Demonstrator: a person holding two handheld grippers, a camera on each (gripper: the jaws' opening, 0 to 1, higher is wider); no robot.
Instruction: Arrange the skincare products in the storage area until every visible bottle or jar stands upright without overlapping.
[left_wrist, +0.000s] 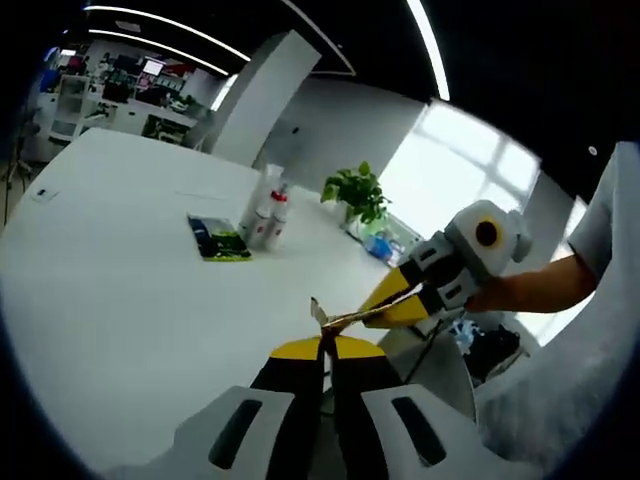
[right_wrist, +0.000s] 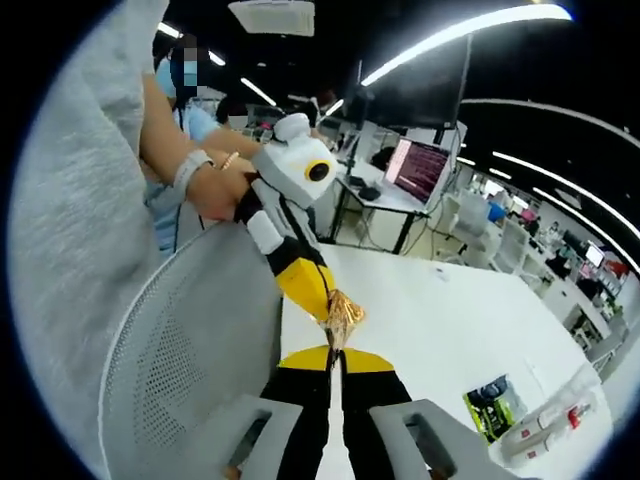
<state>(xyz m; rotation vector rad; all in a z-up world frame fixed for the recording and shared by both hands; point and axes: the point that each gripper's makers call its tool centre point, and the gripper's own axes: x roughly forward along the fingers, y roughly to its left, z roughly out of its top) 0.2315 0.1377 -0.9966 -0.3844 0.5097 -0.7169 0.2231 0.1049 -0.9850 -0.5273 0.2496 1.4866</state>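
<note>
Both grippers meet tip to tip above the table's near edge, pinching one small crinkled gold-brown wrapper (left_wrist: 318, 312) (right_wrist: 343, 315). My left gripper (left_wrist: 326, 346), black with yellow tips, is shut on its lower end. My right gripper (left_wrist: 365, 312) comes in from the right, yellow jaws closed on the other end. In the right gripper view my right gripper (right_wrist: 336, 352) is shut and the left gripper (right_wrist: 325, 303) reaches down from the upper left. Far off on the white table (left_wrist: 120, 260) stand white bottles (left_wrist: 265, 208) (right_wrist: 545, 425), one with a red cap.
A flat green and black packet (left_wrist: 218, 239) (right_wrist: 490, 405) lies beside the bottles. A potted plant (left_wrist: 358, 193) and a blue object (left_wrist: 380, 246) sit at the table's far edge. A white mesh chair (right_wrist: 190, 350) is close on the left, with a person's hand (right_wrist: 215, 190) behind it.
</note>
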